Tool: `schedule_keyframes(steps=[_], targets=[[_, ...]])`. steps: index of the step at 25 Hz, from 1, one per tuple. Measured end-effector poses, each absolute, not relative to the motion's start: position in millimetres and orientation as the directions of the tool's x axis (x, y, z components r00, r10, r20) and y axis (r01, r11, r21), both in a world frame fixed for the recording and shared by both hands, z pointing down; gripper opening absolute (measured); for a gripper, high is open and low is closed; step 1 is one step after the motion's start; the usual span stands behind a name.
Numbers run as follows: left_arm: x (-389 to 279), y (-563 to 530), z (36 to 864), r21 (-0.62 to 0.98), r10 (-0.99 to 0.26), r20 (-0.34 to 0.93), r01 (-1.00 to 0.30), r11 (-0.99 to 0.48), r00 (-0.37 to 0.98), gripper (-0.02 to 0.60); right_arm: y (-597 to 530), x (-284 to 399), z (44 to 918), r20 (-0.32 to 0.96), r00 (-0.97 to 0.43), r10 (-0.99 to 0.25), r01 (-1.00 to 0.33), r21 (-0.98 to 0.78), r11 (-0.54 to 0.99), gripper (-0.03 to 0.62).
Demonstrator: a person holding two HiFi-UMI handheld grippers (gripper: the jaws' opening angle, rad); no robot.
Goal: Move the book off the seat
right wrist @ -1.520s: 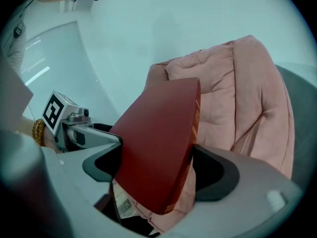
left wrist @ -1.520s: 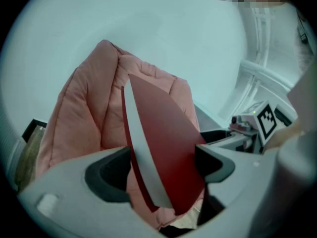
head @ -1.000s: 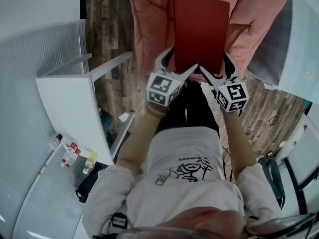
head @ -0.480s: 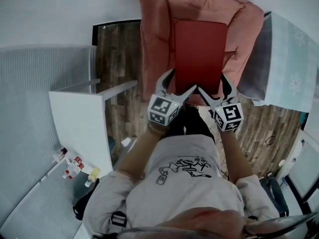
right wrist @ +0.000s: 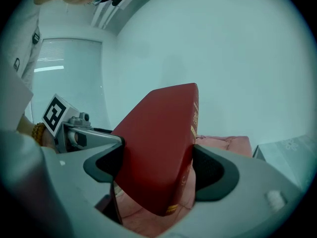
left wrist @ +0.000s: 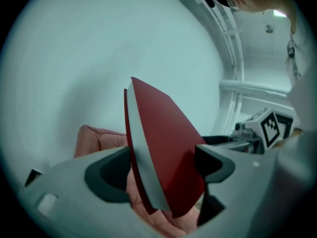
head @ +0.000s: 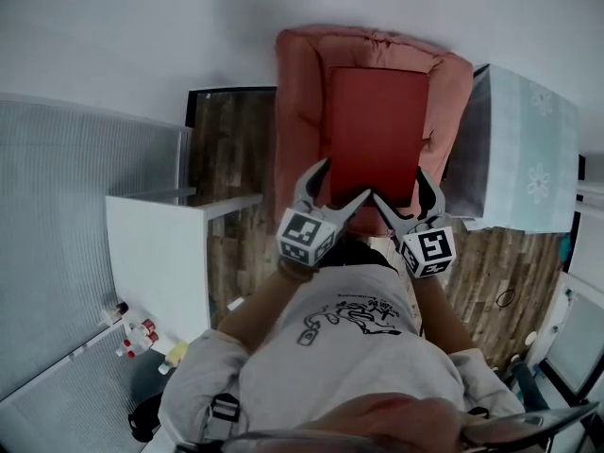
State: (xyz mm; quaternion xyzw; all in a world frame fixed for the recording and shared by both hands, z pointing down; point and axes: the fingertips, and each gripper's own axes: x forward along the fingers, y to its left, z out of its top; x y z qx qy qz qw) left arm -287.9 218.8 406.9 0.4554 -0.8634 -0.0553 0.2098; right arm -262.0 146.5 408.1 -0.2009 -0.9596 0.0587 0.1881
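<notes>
One red book [head: 376,130] is raised on end over the seat of one pink armchair [head: 302,111]. Two grippers hold it: the left gripper [head: 338,189] and the right gripper [head: 404,192] each have their jaws clamped on a near corner. Bare wood floor [head: 231,140] lies left of the chair.

Red book [right wrist: 158,133] clamped between jaw pads of right gripper [right wrist: 159,170], cover edge-on, tip raised. Spine with gold print turned right. Pink seat cushion [right wrist: 225,143] seen behind and below book. Left gripper [right wrist: 74,128] with marker cube seen at left, reaching book's left side. Pale wall [right wrist: 223,48] behind.
</notes>
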Motion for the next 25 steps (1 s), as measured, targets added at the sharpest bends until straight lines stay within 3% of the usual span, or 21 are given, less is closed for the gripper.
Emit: schedule_keyframes(steps=[16, 25], targets=[[-264.1, 219.9, 290.2, 0.174, -0.825, 0.156, -0.807, 0.564, -0.543, 0.402, 146.8, -237.7, 280.9, 0.118, -0.921, 0.371, 0.368, -0.046, 0.929, 0.426], [-258.8, 226.2, 278.1, 0.167, -0.848, 0.113, -0.832, 0.53, -0.518, 0.402, 155.3, -228.5, 272.5, 0.113, -0.933, 0.341, 0.339, -0.039, 0.94, 0.426]])
